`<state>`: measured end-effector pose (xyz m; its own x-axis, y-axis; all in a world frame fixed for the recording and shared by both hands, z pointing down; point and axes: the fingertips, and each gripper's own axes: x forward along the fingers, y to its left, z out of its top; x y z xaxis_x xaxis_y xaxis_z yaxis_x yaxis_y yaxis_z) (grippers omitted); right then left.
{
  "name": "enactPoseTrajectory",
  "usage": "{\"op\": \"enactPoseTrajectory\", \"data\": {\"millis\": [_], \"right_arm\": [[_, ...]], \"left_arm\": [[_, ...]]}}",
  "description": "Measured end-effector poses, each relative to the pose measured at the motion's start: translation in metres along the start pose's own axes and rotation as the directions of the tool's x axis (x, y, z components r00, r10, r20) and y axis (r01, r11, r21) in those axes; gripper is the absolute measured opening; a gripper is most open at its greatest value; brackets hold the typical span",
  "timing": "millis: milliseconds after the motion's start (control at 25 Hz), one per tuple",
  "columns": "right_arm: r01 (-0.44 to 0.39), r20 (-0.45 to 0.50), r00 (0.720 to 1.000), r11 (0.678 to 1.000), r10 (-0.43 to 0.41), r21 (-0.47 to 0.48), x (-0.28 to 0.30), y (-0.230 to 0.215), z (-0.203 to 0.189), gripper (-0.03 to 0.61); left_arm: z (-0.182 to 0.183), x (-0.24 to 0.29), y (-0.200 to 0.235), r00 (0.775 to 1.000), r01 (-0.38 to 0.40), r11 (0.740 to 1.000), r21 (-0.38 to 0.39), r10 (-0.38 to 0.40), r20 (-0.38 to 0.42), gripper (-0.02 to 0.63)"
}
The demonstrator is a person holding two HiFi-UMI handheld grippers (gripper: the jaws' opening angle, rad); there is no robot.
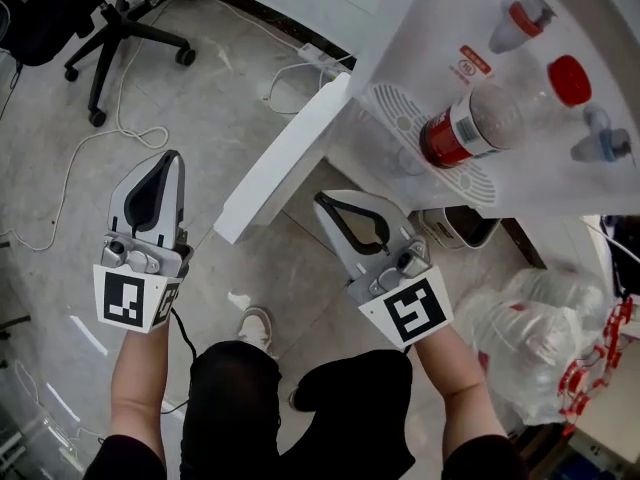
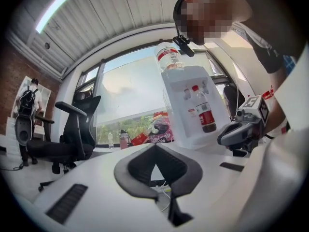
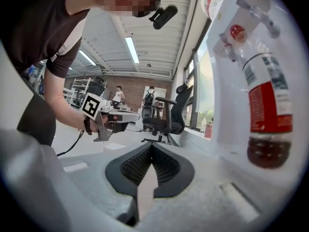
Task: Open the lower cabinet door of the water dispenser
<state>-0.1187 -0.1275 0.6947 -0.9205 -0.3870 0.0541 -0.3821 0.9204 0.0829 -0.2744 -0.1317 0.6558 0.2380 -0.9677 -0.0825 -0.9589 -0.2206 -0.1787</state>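
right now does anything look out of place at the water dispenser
A cola bottle stands on the drip tray of the water dispenser, where a cup would go. The lower cabinet door hangs wide open. Nothing spilled or damaged shows.

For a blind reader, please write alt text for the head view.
Seen from above, a person holds the left gripper and right gripper, both shut, before a dispenser whose lower door stands open. A bottle stands on its tray.
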Motion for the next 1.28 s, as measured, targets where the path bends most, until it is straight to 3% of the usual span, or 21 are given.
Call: {"op": "enactPoseTrajectory", "data": {"millis": [120,280,400,680,1280], "right_arm": [[0.082,-0.017,0.997,0.996,-0.081,0.021,-0.016,-0.012,0.025,0.005],[0.179,-0.025,0.984,0.983,-0.177,0.05,-0.034,-0.026,0.063,0.005],[0.218,-0.051,0.975,0.974,-0.215,0.065,-0.05,-0.03,0.088,0.005],[0.328,-0.118,0.941,0.94,-0.316,0.096,-0.086,-0.042,0.145,0.005],[0.469,-0.123,0.881,0.877,-0.457,0.105,-0.147,-0.072,0.324,0.005]], "left_arm": [[0.02,0.002,-0.007,0.999,0.001,0.999,-0.038,-0.003,-0.051,0.008],[0.059,0.012,-0.03,0.995,0.061,0.997,-0.057,-0.065,-0.072,0.008],[0.091,0.018,-0.043,0.993,0.094,0.994,-0.058,-0.098,-0.06,0.006],[0.15,0.011,-0.071,0.982,0.139,0.976,-0.17,-0.158,-0.106,0.006],[0.319,0.04,-0.1,0.963,0.222,0.945,-0.24,-0.251,-0.096,0.006]]}}
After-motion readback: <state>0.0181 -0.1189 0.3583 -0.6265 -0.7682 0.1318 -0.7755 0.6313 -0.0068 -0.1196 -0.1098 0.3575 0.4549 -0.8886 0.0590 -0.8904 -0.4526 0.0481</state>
